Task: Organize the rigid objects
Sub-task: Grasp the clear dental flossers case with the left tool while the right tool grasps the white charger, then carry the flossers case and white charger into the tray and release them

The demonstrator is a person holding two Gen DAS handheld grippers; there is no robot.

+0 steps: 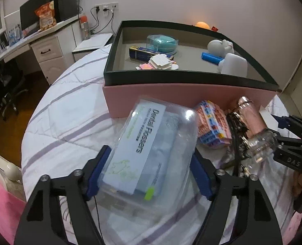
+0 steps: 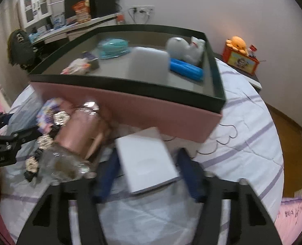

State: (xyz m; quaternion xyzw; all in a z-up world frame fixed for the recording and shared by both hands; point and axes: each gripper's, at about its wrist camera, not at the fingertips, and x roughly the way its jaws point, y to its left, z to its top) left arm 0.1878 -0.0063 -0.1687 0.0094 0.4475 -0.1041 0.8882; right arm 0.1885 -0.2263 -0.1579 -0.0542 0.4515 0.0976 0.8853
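Left tool (image 1: 148,171) pinching floss box (image 1: 151,143); right tool (image 2: 148,167) spread around white box (image 2: 146,157).

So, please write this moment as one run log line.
left gripper: shut on floss box | right gripper: around white box, grip unclear | tray: partly filled

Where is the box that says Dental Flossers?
In the left wrist view, the Dental Flossers box sits low in the middle, between the left gripper jaws, in front of the pink box.
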